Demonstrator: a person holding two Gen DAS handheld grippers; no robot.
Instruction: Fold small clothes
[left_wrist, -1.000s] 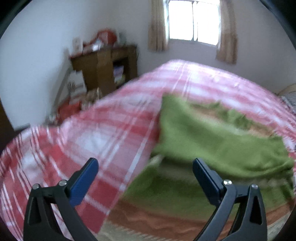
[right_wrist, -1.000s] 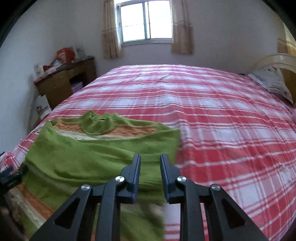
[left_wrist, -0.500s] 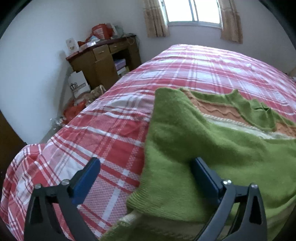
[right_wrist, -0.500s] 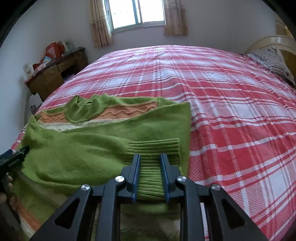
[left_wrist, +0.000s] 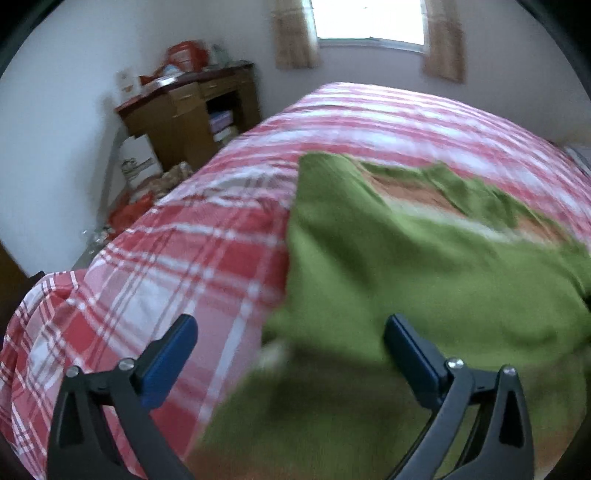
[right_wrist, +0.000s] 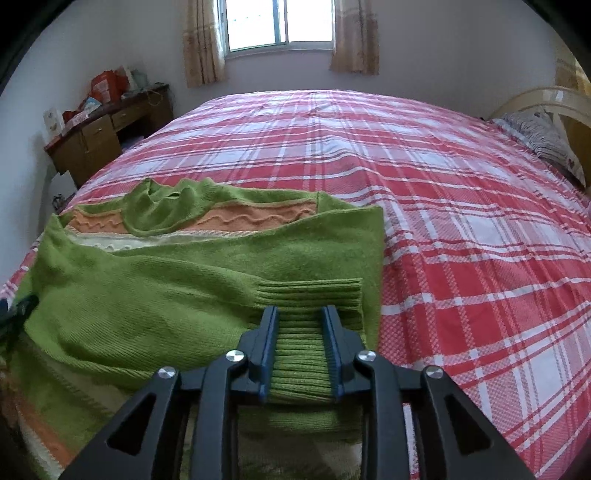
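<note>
A green knit sweater (right_wrist: 177, 295) with orange and cream bands lies on the red plaid bed (right_wrist: 461, 240), its sleeves folded across the body. My right gripper (right_wrist: 300, 332) sits low over the ribbed sleeve cuff (right_wrist: 314, 291); its jaws stand a little apart with the cuff between them. In the left wrist view, blurred by motion, the sweater (left_wrist: 406, 266) fills the right half. My left gripper (left_wrist: 291, 347) is open wide and empty above the sweater's left edge.
A wooden desk (right_wrist: 107, 136) with clutter stands at the far left by the wall, with bags on the floor beside it (left_wrist: 136, 199). A pillow and headboard (right_wrist: 543, 136) are at the far right. A window with curtains (right_wrist: 280, 33) is behind the bed.
My right gripper's jaws have parted slightly on the sleeve cuff, which now lies flat on the sweater. My left gripper has pulled back and up, still open.
</note>
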